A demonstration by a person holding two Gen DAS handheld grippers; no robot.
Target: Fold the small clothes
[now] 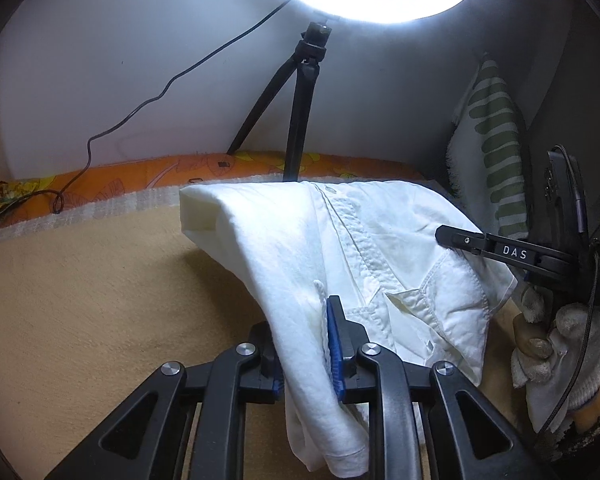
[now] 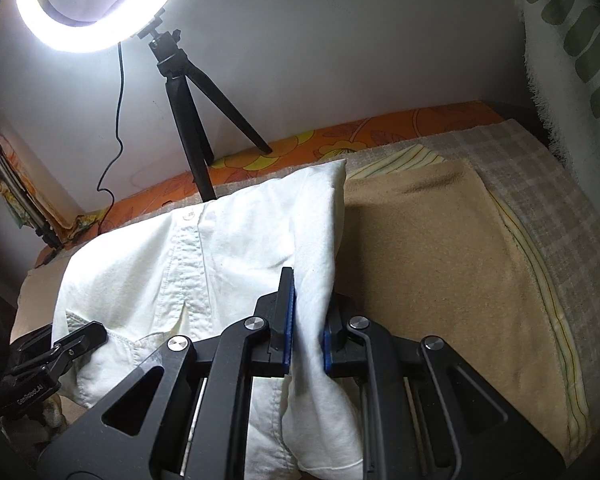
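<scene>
A small white button-up shirt (image 1: 284,240) lies partly lifted over a tan blanket (image 1: 80,300). My left gripper (image 1: 304,344) is shut on a bunched fold of the shirt's near edge, cloth hanging down between its blue pads. My right gripper (image 2: 308,328) is shut on another fold of the shirt (image 2: 236,248) on its right side. The right gripper also shows in the left wrist view (image 1: 460,240) at the shirt's right edge, held by a gloved hand (image 1: 560,344). The left gripper shows in the right wrist view (image 2: 80,336) at the lower left.
A ring light (image 1: 364,0) on a black tripod (image 1: 300,120) stands behind the shirt, its cable (image 1: 140,104) trailing left. An orange floral sheet (image 1: 140,176) runs along the wall. A green-striped towel (image 1: 492,152) hangs at right. A checked cloth (image 2: 540,184) lies beyond the blanket.
</scene>
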